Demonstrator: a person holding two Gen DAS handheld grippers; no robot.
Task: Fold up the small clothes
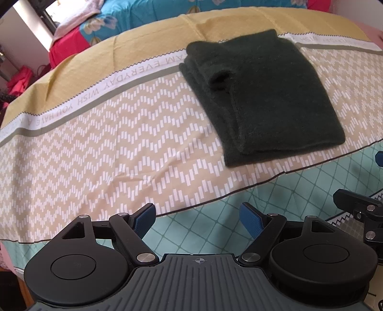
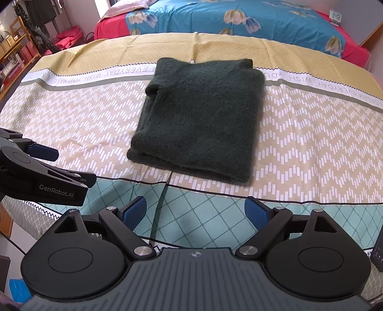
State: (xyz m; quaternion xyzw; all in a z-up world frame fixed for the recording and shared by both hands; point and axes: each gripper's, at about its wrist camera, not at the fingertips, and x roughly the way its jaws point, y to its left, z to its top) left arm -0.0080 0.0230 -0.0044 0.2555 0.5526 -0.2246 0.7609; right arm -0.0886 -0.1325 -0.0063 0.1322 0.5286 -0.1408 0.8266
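Both grippers are released and empty. Right gripper (image 2: pixel 195 215) angles steeply down over the teal band of the patterned sheet (image 2: pixel 71 114), jaws spread wide, nothing between the blue pads (image 2: pixel 134 211). Left gripper (image 1: pixel 197 221) holds the same steep pose, fingers likewise apart and clear of cloth. Dark green sweater (image 2: pixel 201 119) lies folded into a rectangle on the sheet, ahead of both sets of fingertips and untouched. Beyond it sits a blue floral quilt (image 2: pixel 215 19).

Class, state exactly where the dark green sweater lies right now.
The folded dark green sweater lies centre frame in the right wrist view, on the patterned sheet, across its lettered white band, beyond both open grippers.
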